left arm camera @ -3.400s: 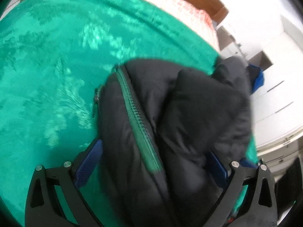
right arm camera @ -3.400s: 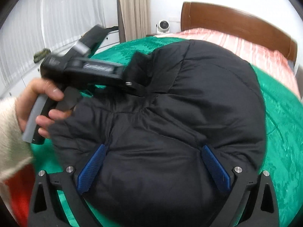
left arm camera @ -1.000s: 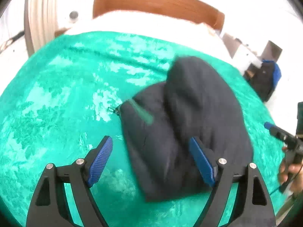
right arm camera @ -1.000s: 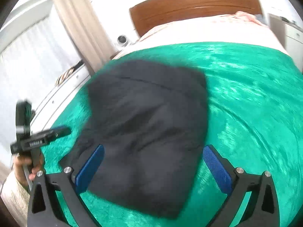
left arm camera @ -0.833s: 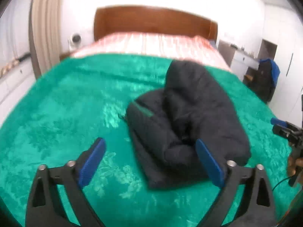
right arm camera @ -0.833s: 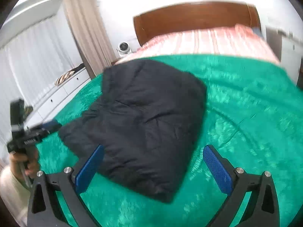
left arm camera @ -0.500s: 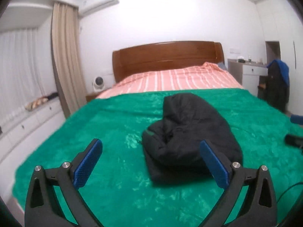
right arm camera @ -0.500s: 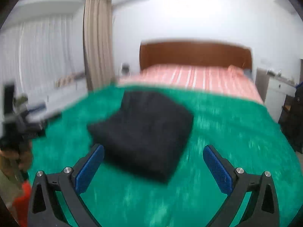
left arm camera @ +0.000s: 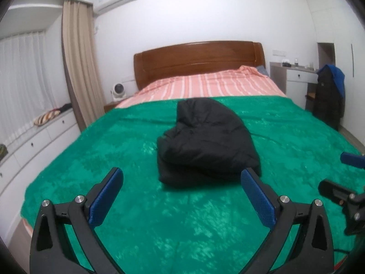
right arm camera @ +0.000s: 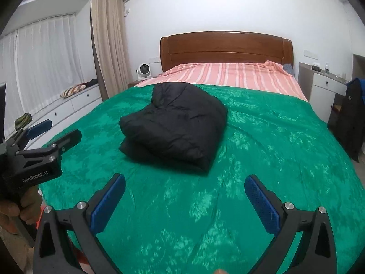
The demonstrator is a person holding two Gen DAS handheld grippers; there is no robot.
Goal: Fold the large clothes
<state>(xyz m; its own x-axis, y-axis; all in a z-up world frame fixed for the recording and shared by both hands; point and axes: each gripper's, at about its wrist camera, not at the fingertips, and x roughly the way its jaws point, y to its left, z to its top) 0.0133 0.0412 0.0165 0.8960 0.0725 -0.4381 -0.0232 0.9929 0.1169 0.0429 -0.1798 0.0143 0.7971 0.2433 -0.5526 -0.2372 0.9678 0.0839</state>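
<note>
A black puffer jacket (left arm camera: 205,141) lies folded into a thick bundle on the green bedspread (left arm camera: 95,159), near the middle of the bed. The same jacket (right arm camera: 175,125) shows in the right wrist view, left of centre. My left gripper (left arm camera: 182,194) is open and empty, held back over the foot of the bed, apart from the jacket. My right gripper (right arm camera: 184,201) is open too, with only bedspread (right arm camera: 273,148) between its blue pads. In the right wrist view the left gripper (right arm camera: 41,134) appears at the left edge, held by a hand (right arm camera: 13,214).
A wooden headboard (left arm camera: 198,61) and striped pink sheet (left arm camera: 209,84) lie beyond the green cover. White drawers (left arm camera: 34,143) and a curtain (left arm camera: 77,68) run along the left. A desk (left arm camera: 296,77) and a chair draped with dark and blue clothes (left arm camera: 328,96) stand at the right.
Both grippers have let go of the jacket and pulled back and up from it toward the foot of the bed. The folded jacket now rests alone on the bedspread, farther off.
</note>
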